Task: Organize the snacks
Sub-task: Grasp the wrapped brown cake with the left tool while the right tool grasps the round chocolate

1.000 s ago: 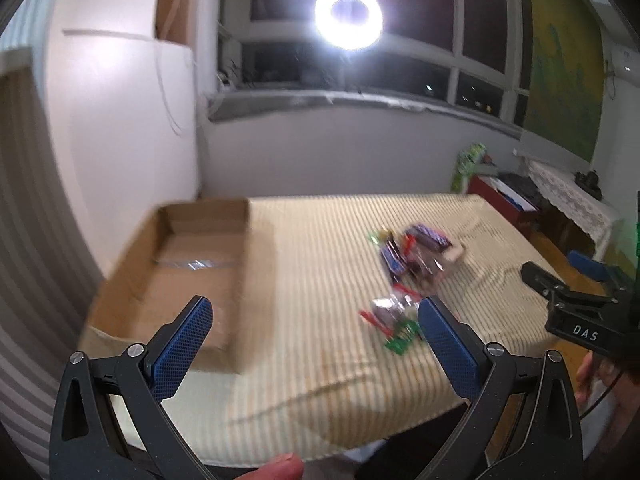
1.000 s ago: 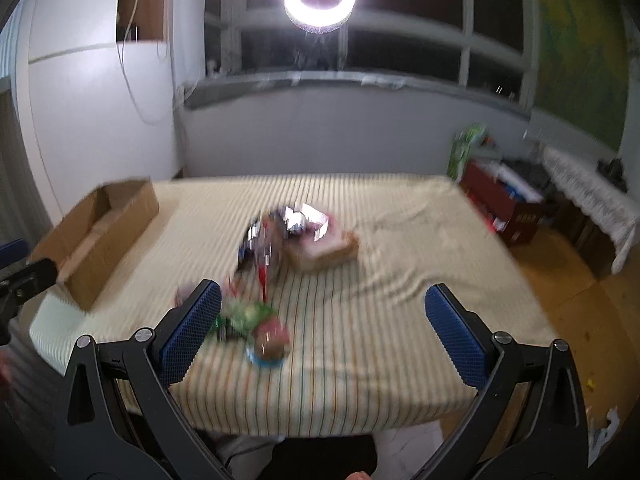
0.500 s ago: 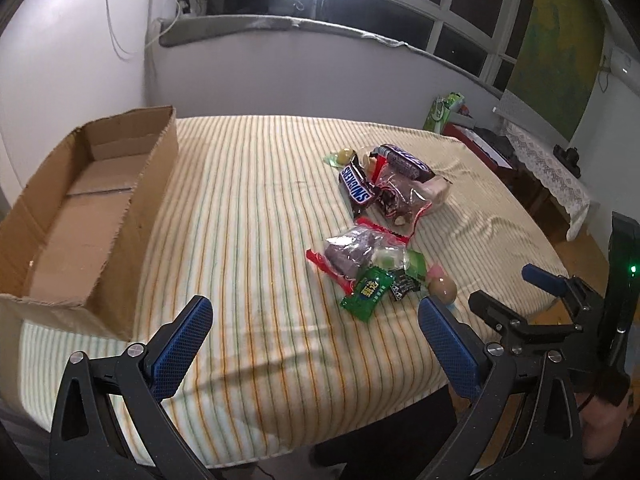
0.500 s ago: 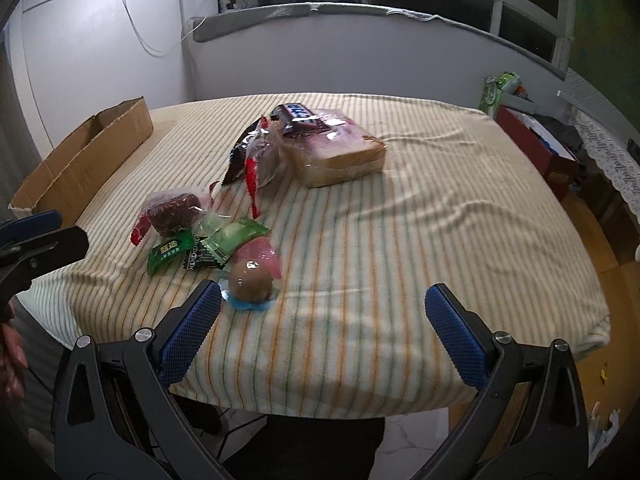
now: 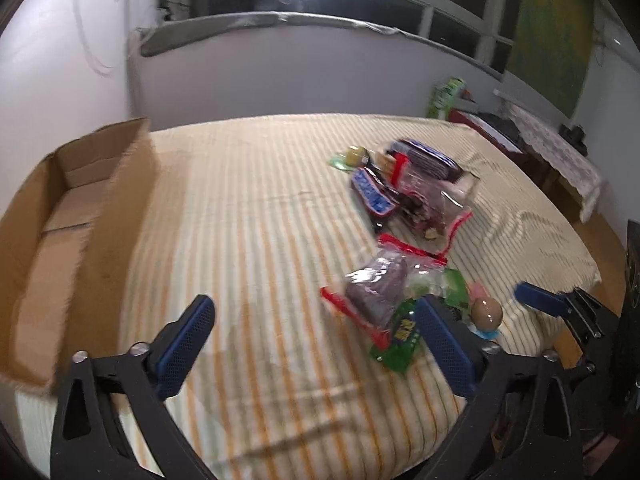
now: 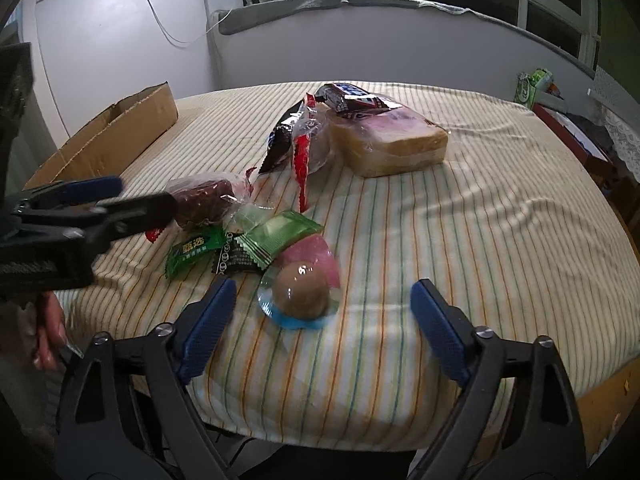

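Both two-finger tools spread wide over a table under a cream cloth with thin orange and green stripes [image 6: 460, 216], jaws having just been closing a little, nothing between the blue pads of either. Right gripper [image 6: 322, 312] poised just short of a brown egg-shaped sweet in clear wrap on a blue base [image 6: 300, 290], which sits slightly left of the middle of the gap, untouched. Left gripper [image 5: 310, 344] above bare cloth, its right finger beside a dark green packet with yellow lettering [image 5: 402, 336] and a clear red-edged bag holding a dark purple lump [image 5: 376, 292]; same gripper seen from the side in the right wrist view [image 6: 94, 202], reaching toward that purple bag [image 6: 204, 200]. Near cluster, counted: one egg sweet, one pink wrapper behind it [image 6: 314, 254], one pale green wrapper [image 6: 280, 234], one dark green packet [image 6: 194, 250], one black wrapper [image 6: 236, 260], one purple bag. Far cluster: one clear-wrapped block of sliced bread or cake [image 6: 394, 142], one clear bag with a red strip [image 6: 306, 144], and what look like two dark chocolate bars with blue lettering [image 6: 348, 96], the lower partly hidden. One open brown cardboard box [image 5: 60, 216] at the table's left edge, well apart from all snacks. Left wrist picture blurred.
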### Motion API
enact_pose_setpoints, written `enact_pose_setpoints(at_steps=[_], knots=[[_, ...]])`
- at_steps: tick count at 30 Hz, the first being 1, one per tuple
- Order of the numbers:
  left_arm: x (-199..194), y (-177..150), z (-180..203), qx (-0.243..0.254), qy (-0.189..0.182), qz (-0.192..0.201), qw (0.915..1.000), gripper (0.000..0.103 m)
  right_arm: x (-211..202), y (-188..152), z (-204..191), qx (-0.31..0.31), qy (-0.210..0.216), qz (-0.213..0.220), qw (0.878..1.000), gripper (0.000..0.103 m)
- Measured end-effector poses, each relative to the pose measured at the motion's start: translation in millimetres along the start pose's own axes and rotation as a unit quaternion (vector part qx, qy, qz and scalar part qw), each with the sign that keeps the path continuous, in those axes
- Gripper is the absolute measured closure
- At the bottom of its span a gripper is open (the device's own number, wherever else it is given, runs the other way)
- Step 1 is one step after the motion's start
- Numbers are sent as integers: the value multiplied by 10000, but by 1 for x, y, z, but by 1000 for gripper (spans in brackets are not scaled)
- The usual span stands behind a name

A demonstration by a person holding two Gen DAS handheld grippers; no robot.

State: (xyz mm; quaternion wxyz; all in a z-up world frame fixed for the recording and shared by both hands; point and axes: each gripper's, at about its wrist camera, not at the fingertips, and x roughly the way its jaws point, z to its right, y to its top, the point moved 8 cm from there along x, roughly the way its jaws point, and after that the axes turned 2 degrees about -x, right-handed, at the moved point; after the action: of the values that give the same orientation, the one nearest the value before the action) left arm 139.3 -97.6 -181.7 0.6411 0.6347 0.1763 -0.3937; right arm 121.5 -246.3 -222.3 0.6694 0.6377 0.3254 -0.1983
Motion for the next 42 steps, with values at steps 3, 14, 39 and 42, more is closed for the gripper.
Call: enact_pose_setpoints(at_steps=[3, 14, 39, 42], knots=[[9, -1, 9, 136, -208, -92, 9996, 16, 2, 4, 0, -13, 33, 40, 10000, 23], [25, 4, 20, 252, -599, -230, 9976, 46, 4, 8, 4, -169, 148, 57, 9997, 58], [0, 21, 2, 243, -75, 323, 9992, 58, 3, 10, 25, -207, -100, 0, 9997, 65], [2, 18, 6, 268, -74, 274, 9992, 58, -2, 11, 26, -322, -100, -56, 9994, 75]])
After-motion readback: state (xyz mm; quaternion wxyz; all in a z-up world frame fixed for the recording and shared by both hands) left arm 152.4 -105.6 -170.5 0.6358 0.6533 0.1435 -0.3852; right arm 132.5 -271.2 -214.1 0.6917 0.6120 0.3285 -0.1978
